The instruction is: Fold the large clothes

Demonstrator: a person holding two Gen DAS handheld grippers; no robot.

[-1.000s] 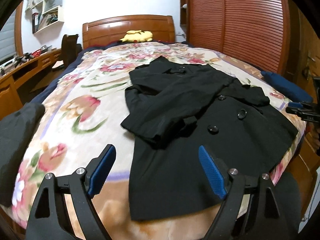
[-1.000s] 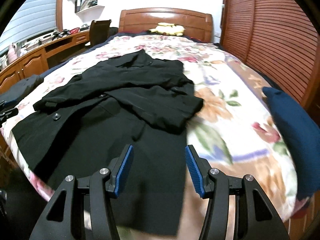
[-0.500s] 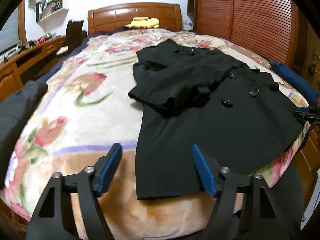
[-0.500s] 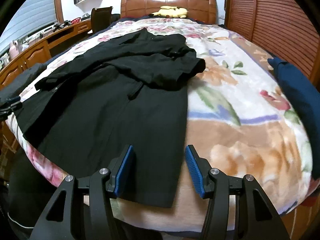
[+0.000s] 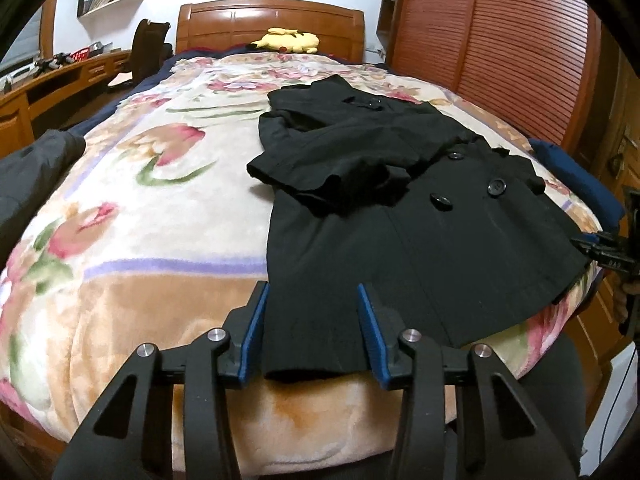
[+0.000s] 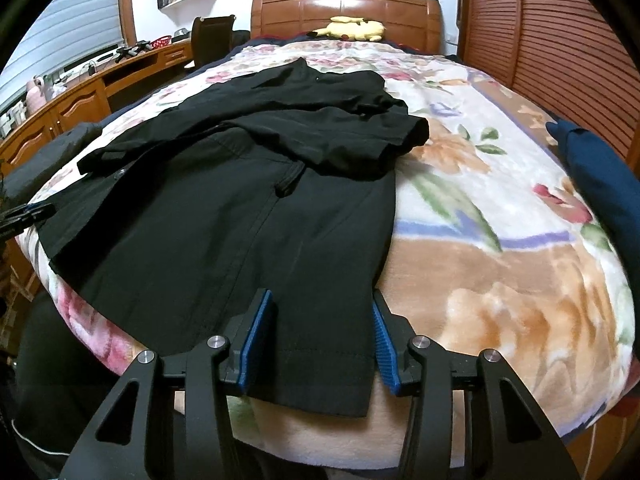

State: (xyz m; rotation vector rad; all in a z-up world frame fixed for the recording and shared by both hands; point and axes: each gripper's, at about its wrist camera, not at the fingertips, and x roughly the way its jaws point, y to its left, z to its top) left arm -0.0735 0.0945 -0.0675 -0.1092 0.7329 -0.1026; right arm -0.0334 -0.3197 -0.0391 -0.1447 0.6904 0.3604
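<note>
Left wrist view is showing the black coat (image 5: 420,232) lying on the bed (image 5: 160,248), soft, limp, fairly heavy; left claw (image 5: 311,334) and right claw (image 6: 318,340) are closing astride its hem corners, not yet pinching.

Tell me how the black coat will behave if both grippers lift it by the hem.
Probably floppy: the coat drapes over the bed edge and should sag between both grips. Its folded sleeves lie loose and may slide. Likely weighty, given the thick stitched hem.
</note>
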